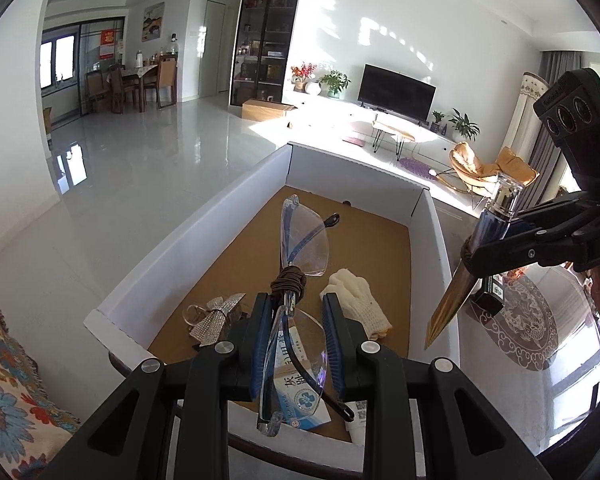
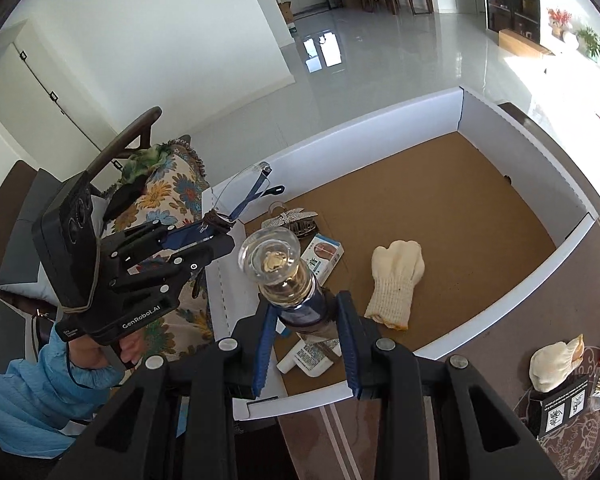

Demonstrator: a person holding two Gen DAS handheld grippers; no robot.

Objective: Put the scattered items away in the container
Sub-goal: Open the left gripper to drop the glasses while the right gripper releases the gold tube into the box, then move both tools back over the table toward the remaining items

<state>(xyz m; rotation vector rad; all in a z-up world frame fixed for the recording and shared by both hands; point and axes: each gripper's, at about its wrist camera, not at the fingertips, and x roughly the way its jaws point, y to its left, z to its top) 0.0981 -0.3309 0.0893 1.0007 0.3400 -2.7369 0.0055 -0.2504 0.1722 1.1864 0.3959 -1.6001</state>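
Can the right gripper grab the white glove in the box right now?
Probably not yet: the right gripper is shut on a bottle, so its jaws are full. The glove itself lies uncovered in the box.

Clear glasses (image 1: pixel 296 276) (held) above white-walled box (image 1: pixel 188 264)

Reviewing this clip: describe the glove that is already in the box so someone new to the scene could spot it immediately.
Find the big white-walled cardboard box with the brown floor. On that floor, right of the small medicine carton and the glittery bow clip, lies the cream knitted work glove, flat, fingers pointing at the far wall. A second cream glove lies outside the box on the patterned table, which sets them apart.
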